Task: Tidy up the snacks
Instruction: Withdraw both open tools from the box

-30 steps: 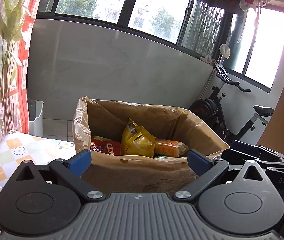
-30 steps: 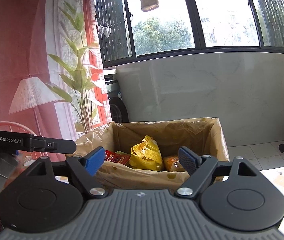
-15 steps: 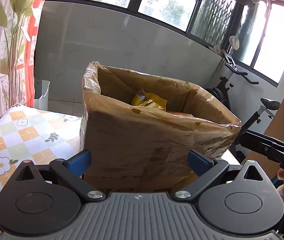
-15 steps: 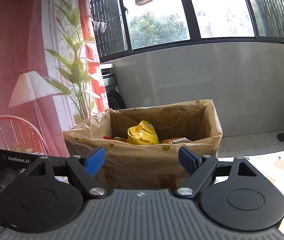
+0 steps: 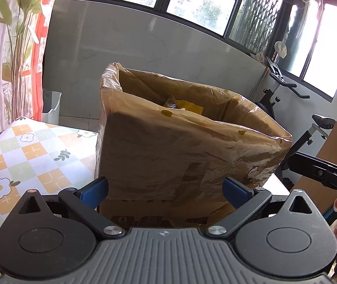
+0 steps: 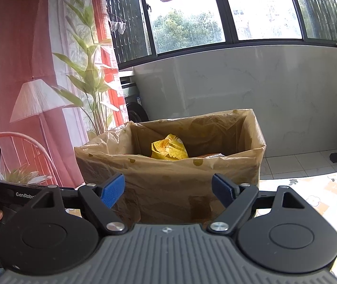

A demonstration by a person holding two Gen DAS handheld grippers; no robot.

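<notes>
A cardboard box lined with a brown plastic bag (image 5: 180, 151) stands on the table, also in the right wrist view (image 6: 168, 179). A yellow snack bag (image 6: 169, 148) sticks up inside; only its top edge (image 5: 187, 106) shows in the left wrist view. An orange packet (image 6: 212, 155) lies beside it, mostly hidden by the rim. My left gripper (image 5: 165, 190) is open and empty, low in front of the box wall. My right gripper (image 6: 168, 190) is open and empty, in front of the box from the other side.
The table has a flower-checked cloth (image 5: 26, 156). The other hand-held gripper's body shows at the right (image 5: 322, 172) and at the left (image 6: 2, 189). An exercise bike (image 5: 287, 94) and a white bin (image 5: 51, 105) stand on the floor behind.
Both grippers have dropped lower and come closer to the box, so its front wall fills more of the view and hides most snacks inside. Both stayed open.
</notes>
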